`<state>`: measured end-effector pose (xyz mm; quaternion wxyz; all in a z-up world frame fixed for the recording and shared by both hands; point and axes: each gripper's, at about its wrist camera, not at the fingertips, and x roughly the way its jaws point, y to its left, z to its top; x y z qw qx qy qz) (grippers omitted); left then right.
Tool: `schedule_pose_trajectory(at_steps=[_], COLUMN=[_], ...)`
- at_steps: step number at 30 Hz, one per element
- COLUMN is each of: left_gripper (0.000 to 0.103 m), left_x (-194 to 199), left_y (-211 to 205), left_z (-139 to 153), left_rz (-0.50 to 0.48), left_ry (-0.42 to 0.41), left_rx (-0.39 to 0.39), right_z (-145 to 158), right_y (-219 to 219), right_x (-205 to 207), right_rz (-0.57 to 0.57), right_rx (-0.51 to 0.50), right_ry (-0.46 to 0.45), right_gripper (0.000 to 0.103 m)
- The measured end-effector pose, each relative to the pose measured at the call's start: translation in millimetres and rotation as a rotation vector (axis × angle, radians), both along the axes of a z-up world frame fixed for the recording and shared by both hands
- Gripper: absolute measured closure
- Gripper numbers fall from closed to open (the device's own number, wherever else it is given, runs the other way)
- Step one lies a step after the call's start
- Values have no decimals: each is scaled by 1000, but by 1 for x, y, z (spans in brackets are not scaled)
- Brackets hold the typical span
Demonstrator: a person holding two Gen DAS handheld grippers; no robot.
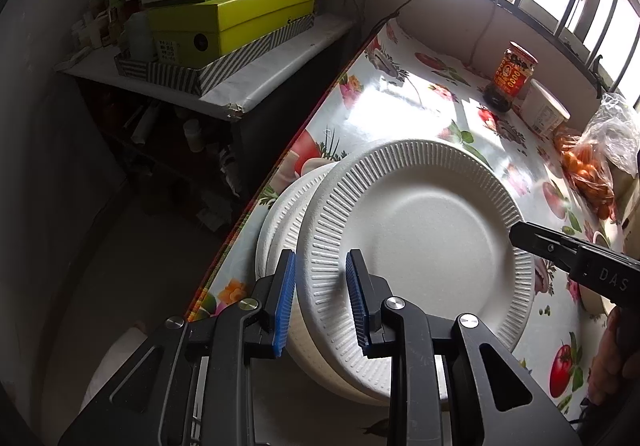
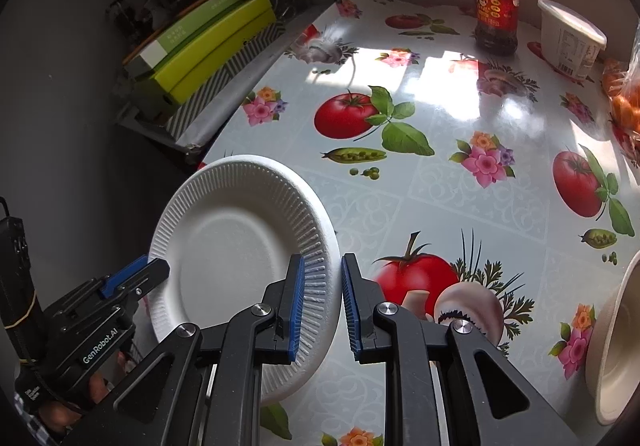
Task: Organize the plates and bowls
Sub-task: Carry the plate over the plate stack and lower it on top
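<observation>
A white ribbed paper plate [image 1: 424,242] lies tilted on top of a stack of white plates [image 1: 280,214] near the table's left edge. My left gripper [image 1: 320,298] is open with its blue pads on either side of the top plate's near rim. My right gripper [image 2: 322,306] is open astride the same plate's [image 2: 236,258] right rim, not clamped. The right gripper's finger shows in the left wrist view [image 1: 560,250]; the left gripper shows in the right wrist view [image 2: 132,278]. A white bowl [image 2: 616,342] stands on edge at the far right.
The table wears a glossy cloth [image 2: 440,174] printed with tomatoes and flowers. A red sauce jar [image 2: 496,6], a white tub [image 2: 568,38] and a bag of oranges [image 1: 592,166] stand at the back. Green boxes [image 1: 228,18] sit on a side shelf at the left.
</observation>
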<state>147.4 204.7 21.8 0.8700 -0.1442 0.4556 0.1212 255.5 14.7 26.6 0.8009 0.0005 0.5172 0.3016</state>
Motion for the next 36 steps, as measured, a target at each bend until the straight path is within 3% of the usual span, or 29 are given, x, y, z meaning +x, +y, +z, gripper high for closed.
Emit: schedule_pose_trajectory(at_steps=[20,36], left_gripper=[76,76], left_x=[-1,0], left_y=[13,15], left_z=[-15,-17], left_rz=[20,25], left_ry=[37,38], left_rx=[-6,-6], right_z=[-19,-18], right_y=[19,27], right_x=[-1,-5], right_rz=[21,34], right_rx=[-38,-83], right_ry=[17,-41], right_gripper=[84,84])
